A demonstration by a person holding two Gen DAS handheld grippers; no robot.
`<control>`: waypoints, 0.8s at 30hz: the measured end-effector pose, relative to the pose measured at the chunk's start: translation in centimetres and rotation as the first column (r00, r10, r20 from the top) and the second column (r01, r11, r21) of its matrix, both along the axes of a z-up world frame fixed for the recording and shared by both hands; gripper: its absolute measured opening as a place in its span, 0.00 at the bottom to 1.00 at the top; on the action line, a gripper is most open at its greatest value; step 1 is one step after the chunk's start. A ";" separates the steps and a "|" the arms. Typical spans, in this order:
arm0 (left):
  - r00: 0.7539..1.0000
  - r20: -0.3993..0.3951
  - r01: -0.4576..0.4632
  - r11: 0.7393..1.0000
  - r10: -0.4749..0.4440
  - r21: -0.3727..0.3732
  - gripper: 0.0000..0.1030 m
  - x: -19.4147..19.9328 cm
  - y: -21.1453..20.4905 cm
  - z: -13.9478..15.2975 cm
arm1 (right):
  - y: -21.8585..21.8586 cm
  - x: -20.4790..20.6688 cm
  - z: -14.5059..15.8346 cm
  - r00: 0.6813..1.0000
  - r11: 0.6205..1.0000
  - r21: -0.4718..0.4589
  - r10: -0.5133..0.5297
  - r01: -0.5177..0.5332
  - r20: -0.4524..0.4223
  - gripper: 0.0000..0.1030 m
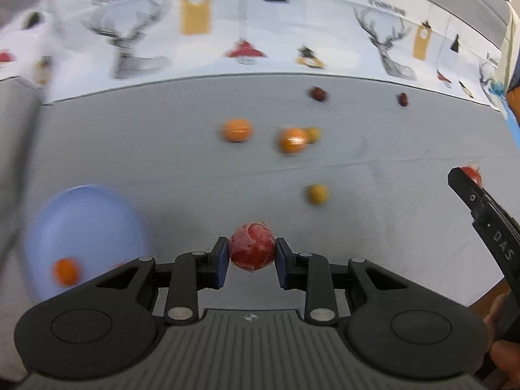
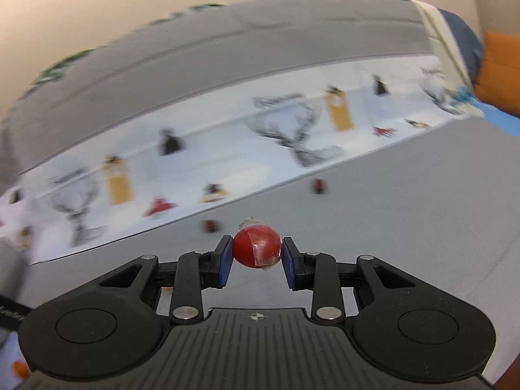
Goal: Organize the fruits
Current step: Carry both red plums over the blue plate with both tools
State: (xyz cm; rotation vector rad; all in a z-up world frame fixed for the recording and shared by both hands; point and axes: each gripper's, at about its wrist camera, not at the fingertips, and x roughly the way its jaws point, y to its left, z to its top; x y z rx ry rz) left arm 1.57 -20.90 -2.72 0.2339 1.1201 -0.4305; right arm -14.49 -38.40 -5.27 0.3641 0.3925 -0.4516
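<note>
left gripper (image 1: pixel 252 253) clamps film-wrapped round red fruit (image 1: pixel 251 249) beside blue plate (image 1: pixel 81 214) | right gripper (image 2: pixel 257 255) clamps smooth red fruit (image 2: pixel 256 246) | likely light, slippery; hold across middle

Left wrist view, counted: two red wrapped balls, centre bottom (image 1: pixel 251 247) and right edge (image 1: pixel 472 172); three orange round fruits (image 1: pixel 237 130) (image 1: pixel 292 140) (image 1: pixel 66 270); two small yellow fruits (image 1: pixel 317 194) (image 1: pixel 314 134); two dark red fruits (image 1: pixel 317 94) (image 1: pixel 403 99); one pale blue round plate (image 1: pixel 81 224), lower left.
</note>
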 end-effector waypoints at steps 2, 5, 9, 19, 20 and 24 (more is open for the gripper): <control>0.999 0.035 -0.023 1.000 0.022 0.010 0.32 -1.1 3.3 1.5 | 3.2 -0.6 1.2 0.998 0.998 -0.014 0.066 -0.066 0.008 0.33; 0.996 0.073 -0.061 0.998 0.059 0.012 0.32 -2.9 8.2 3.4 | 7.7 -1.5 2.5 0.983 0.982 0.024 0.185 -0.185 0.022 0.33; 0.989 0.107 -0.104 0.994 0.103 0.013 0.32 -5.3 13.7 5.0 | 13.8 -2.7 3.5 0.939 0.936 0.071 0.345 -0.345 0.009 0.33; 0.975 0.146 -0.165 0.986 0.166 -0.017 0.32 -9.9 23.0 5.6 | 24.7 -4.8 4.3 0.817 0.824 -0.008 0.560 -0.566 -0.134 0.33; 0.974 0.147 -0.170 0.985 0.172 -0.021 0.32 -10.1 23.5 5.5 | 25.1 -5.0 4.5 0.814 0.821 -0.022 0.563 -0.571 -0.140 0.33; 0.971 0.144 -0.188 0.981 0.192 -0.038 0.32 -10.6 25.1 5.0 | 26.2 -5.1 4.7 0.814 0.820 -0.058 0.553 -0.569 -0.179 0.33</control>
